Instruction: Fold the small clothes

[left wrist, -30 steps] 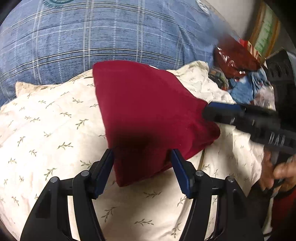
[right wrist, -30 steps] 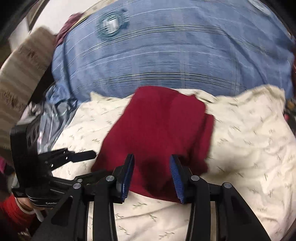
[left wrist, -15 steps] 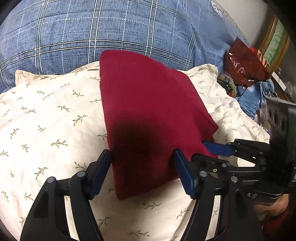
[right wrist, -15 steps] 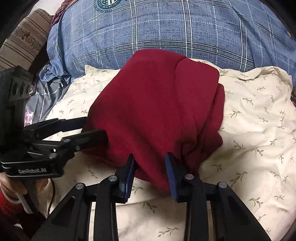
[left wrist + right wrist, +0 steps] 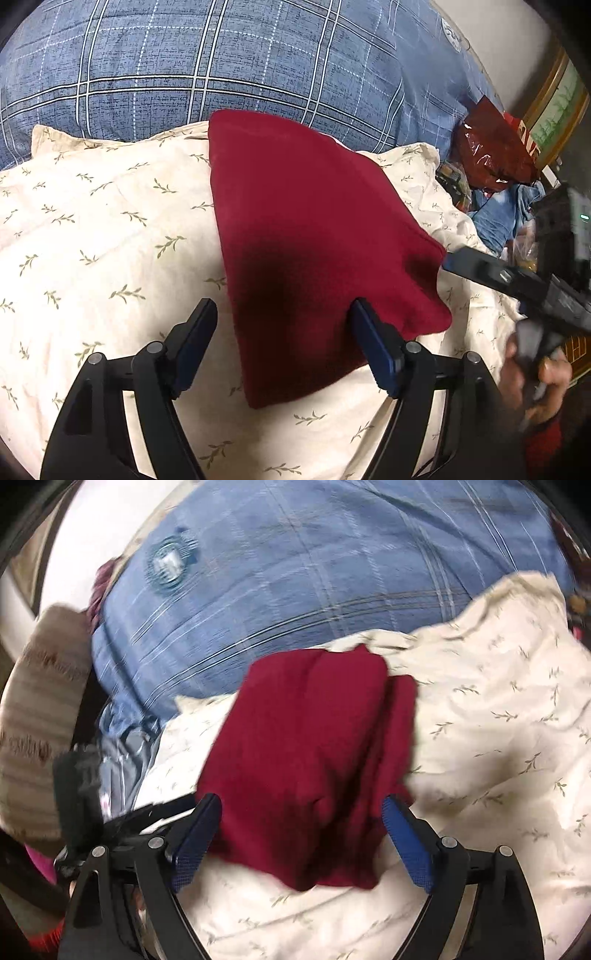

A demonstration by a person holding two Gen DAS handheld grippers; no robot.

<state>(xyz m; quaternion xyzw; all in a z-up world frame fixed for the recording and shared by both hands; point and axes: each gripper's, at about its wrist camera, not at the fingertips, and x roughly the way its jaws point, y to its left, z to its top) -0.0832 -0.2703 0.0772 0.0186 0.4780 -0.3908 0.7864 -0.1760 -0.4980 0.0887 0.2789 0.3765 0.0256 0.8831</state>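
Dim indoor light, right view motion-blurred, fisheye-warped edges.

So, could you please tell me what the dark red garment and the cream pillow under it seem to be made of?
The dark red garment looks like a soft matte knit, perhaps fleece or jersey: no sheen, rounded thick folds. The cream pillow looks like thin woven cotton with a printed leaf sprig pattern; fine creases show in its cover. Neither can be confirmed by sight alone.

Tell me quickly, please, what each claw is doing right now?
Left claw: opening, jaws astride the red garment, not gripping.
Right claw: opening, garment between the jaws, released.
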